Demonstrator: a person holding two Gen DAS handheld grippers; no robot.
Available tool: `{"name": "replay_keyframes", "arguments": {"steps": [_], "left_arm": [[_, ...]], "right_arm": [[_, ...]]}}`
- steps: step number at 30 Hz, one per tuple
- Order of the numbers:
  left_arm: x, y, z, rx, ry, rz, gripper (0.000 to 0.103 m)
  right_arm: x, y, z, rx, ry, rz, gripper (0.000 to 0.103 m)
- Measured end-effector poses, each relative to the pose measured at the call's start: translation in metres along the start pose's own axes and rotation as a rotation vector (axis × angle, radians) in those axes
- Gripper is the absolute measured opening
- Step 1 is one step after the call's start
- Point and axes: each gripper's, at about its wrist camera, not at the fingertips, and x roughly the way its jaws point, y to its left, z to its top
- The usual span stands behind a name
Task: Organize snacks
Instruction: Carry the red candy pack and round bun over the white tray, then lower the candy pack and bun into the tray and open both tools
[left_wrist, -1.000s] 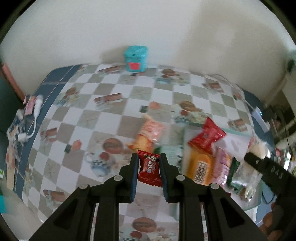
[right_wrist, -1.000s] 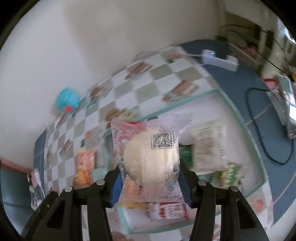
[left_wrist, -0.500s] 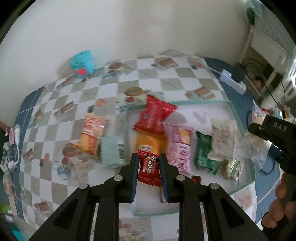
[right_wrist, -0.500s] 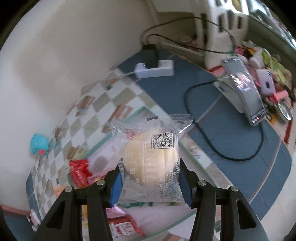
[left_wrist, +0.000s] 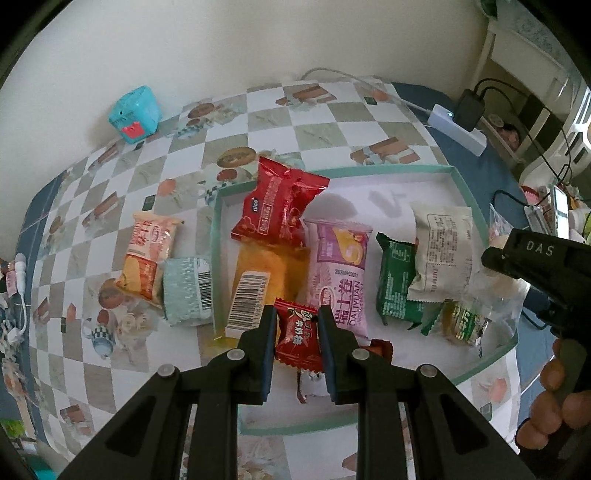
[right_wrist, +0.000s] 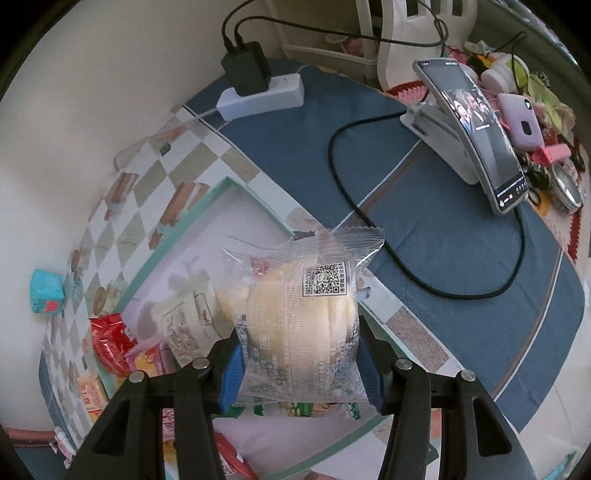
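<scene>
My left gripper is shut on a small red snack packet, held over the near part of a white tray with a green rim. The tray holds several snacks: a big red bag, an orange pack, a purple pack, a green pack and a white pack. My right gripper is shut on a clear-wrapped bun, held above the tray's right edge. It also shows in the left wrist view.
An orange-pink pack and a pale blue pack lie on the checkered cloth left of the tray. A teal box stands by the wall. A power strip, black cable and a phone on a stand sit right of the tray.
Both views have swung right, from the cloth toward the tray. The left gripper now hangs over the tray with its packet. The right gripper moved with the bun toward the tray's right edge.
</scene>
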Motion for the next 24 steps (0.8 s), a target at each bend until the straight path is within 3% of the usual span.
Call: {"name": "replay_keyframes", "arguments": {"steps": [8,10,18,24], "left_arm": [[0.005,0.0,0.002,-0.006,0.009,-0.021,0.025],[0.006,0.002,0.003,-0.015,0.01,-0.019,0.035],[0.004,0.014,0.005,-0.057,0.011,-0.034,0.048],[0.002,0.036,0.008,-0.138,0.011,-0.029,0.062]], "right_arm": [[0.006,0.003,0.001,-0.002,0.013,-0.003,0.058],[0.005,0.003,0.0,-0.003,0.015,-0.004,0.058],[0.01,0.005,-0.001,-0.007,0.034,-0.007,0.059],[0.008,0.008,-0.002,-0.015,0.028,-0.008,0.069]]}}
